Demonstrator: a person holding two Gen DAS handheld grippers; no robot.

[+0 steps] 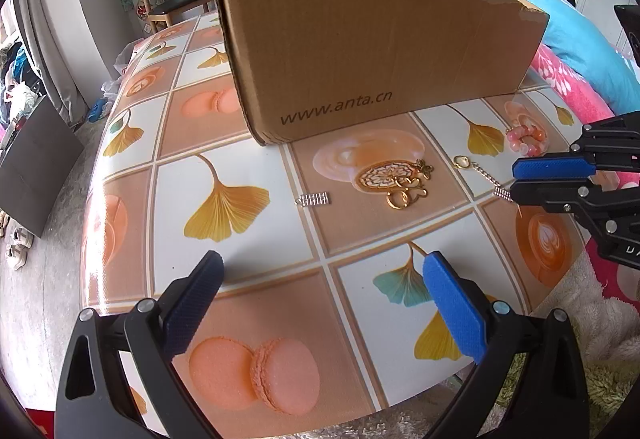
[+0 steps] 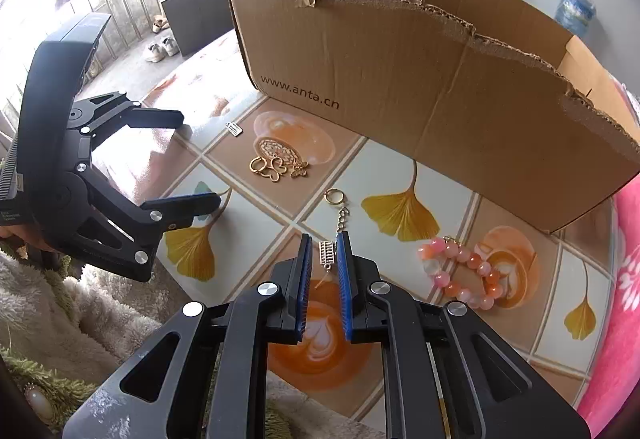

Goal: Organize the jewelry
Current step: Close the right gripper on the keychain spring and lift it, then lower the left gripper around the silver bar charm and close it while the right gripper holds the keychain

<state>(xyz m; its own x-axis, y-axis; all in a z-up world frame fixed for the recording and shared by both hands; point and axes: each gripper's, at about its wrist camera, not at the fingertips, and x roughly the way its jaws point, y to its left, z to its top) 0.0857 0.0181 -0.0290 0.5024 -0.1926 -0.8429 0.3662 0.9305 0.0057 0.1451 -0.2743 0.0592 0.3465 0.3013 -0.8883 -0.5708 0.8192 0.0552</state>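
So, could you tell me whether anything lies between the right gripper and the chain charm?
Nothing visible does. The right gripper already straddles the silver pendant end of the chain charm, jaws slightly apart around it, on the table.

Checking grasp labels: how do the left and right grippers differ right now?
Left gripper stands wide open, nothing between its jaws; right gripper is nearly closed, jaws either side of the charm, a sliver of gap showing. Left hovers over bare table; right sits at the keychain. Both angle down and have blue pads.
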